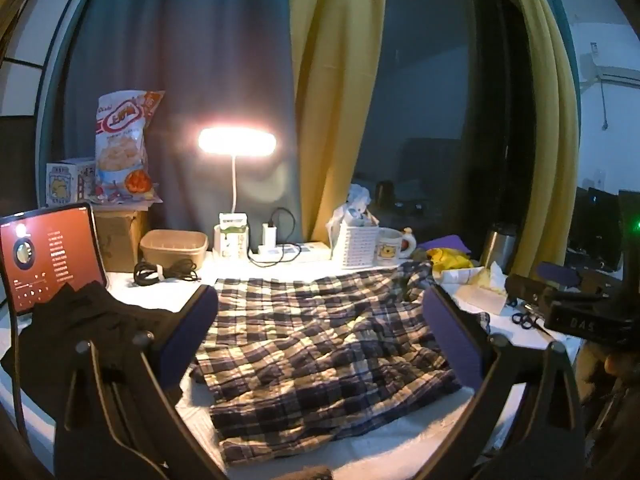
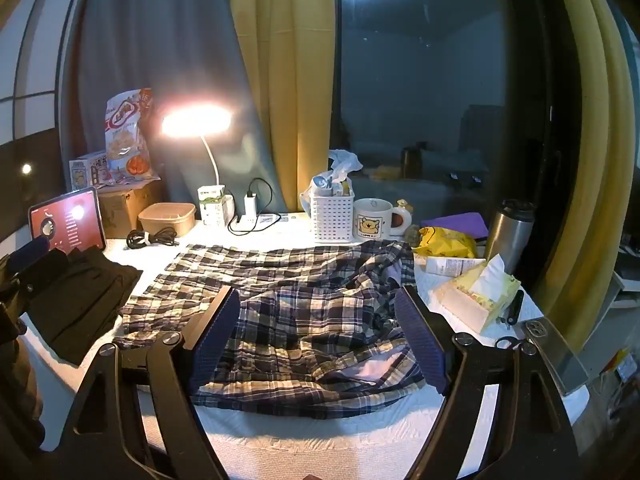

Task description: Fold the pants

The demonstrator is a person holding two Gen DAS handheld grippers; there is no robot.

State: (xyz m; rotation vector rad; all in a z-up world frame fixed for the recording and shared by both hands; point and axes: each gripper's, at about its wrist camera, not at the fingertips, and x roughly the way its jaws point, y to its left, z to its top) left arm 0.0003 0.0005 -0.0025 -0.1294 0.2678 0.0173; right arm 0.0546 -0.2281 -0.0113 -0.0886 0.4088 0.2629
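Dark blue and cream plaid pants [image 1: 320, 344] lie spread and rumpled on the white table cover [image 1: 360, 452]; they also show in the right wrist view [image 2: 304, 304]. My left gripper [image 1: 320, 304] is open and empty, its blue pads held apart above the pants' left part. My right gripper [image 2: 318, 312] is open and empty above the crumpled waist end at the right. The right gripper's body [image 1: 576, 312] shows at the right edge of the left wrist view.
A folded black garment [image 2: 76, 292] lies at the left, in front of a lit tablet [image 2: 66, 220]. At the back stand a lamp [image 2: 196, 124], a bowl [image 2: 166, 218], a white basket [image 2: 332, 216] and a mug [image 2: 374, 220]. A tissue pack [image 2: 480, 296], steel flask [image 2: 510, 232] and phone [image 2: 556, 356] are at the right.
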